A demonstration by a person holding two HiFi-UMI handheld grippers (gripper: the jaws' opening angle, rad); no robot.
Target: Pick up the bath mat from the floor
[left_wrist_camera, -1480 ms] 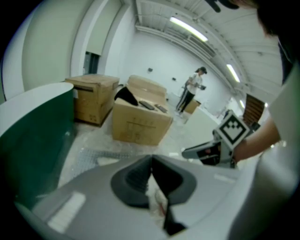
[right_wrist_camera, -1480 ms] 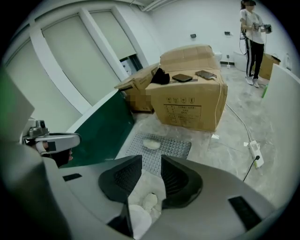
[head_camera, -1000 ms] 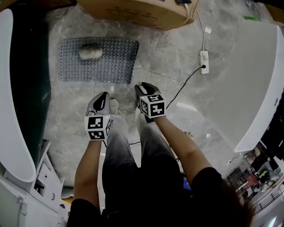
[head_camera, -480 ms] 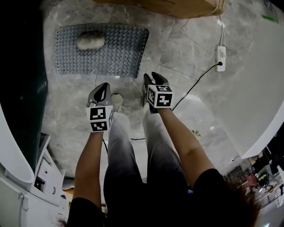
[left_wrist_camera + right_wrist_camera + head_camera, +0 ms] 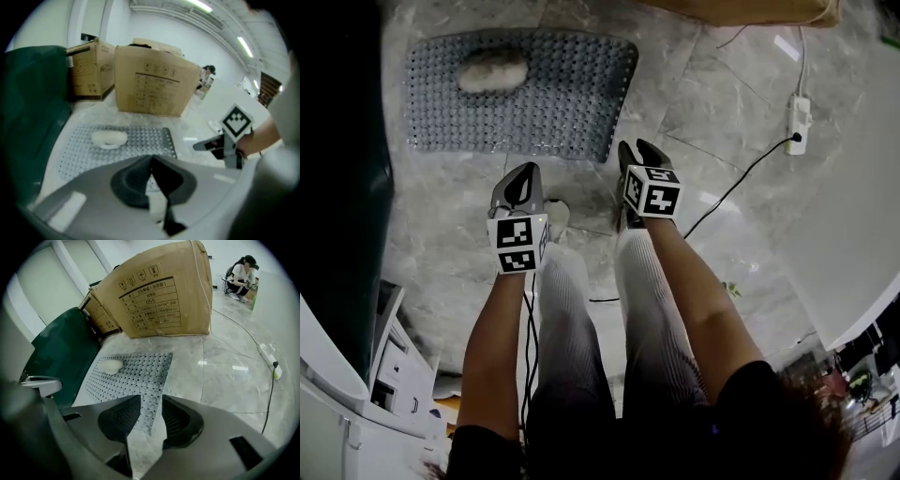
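Note:
The grey, hole-dotted bath mat (image 5: pixel 544 103) lies flat on the marble floor, with a white lump (image 5: pixel 492 70) on its far left part. My left gripper (image 5: pixel 522 180) hangs over the floor just short of the mat's near edge. Its tips meet in the left gripper view (image 5: pixel 151 158), so it is shut and empty. My right gripper (image 5: pixel 639 153) hovers beside the mat's near right corner. Its jaws (image 5: pixel 151 399) stand apart and have just been opening a little, with nothing held between them. The mat (image 5: pixel 136 373) shows through that gap.
A large cardboard box (image 5: pixel 159 301) stands behind the mat. A dark green body (image 5: pixel 337 169) runs along the left. A power strip (image 5: pixel 797 114) and its cable lie on the floor at the right. A white curved surface (image 5: pixel 862 234) fills the right. The person's legs are below the grippers.
Both grippers have sunk toward the floor and closer to the mat's near edge. The mat now looks larger and nearer in the head view.

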